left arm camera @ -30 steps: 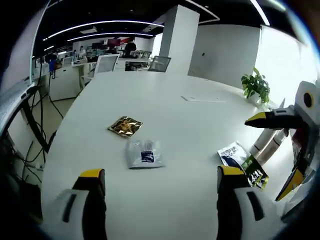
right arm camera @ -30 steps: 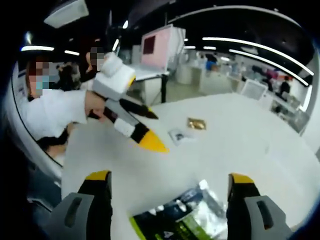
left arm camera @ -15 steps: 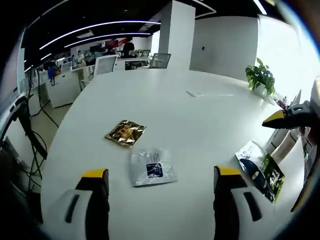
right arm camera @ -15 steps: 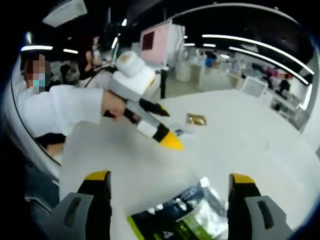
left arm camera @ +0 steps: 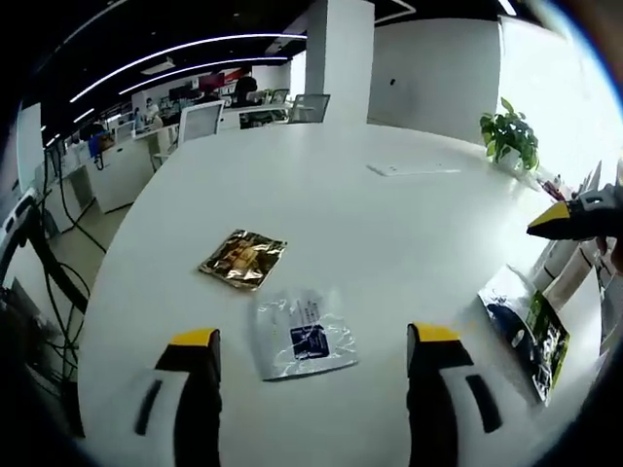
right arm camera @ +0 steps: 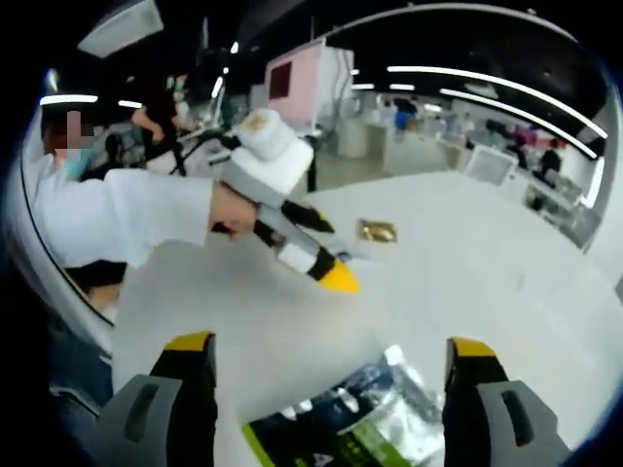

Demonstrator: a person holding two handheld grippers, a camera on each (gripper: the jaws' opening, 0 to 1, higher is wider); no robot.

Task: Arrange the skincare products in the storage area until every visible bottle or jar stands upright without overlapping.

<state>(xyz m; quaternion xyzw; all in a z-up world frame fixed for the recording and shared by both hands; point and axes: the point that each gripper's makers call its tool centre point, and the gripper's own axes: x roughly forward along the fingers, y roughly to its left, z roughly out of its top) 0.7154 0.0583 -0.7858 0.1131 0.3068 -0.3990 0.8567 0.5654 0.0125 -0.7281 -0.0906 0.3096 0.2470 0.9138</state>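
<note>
White table bearing flat gold sachet, clear blue-labelled sachet between the wide-spread left gripper jaws, and green-black packet between the wide-spread right gripper jaws.

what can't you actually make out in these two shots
- Print on the clear plastic sachet with a dark blue label, left gripper view: too small to read.
- Black and green foil packet, right gripper view: its lower part is cut off by the bottom edge, and it is blurred.
- Flat white item far across the white table, left gripper view: too small to identify.
- Gold foil sachet, right gripper view: too small for any detail.
</note>
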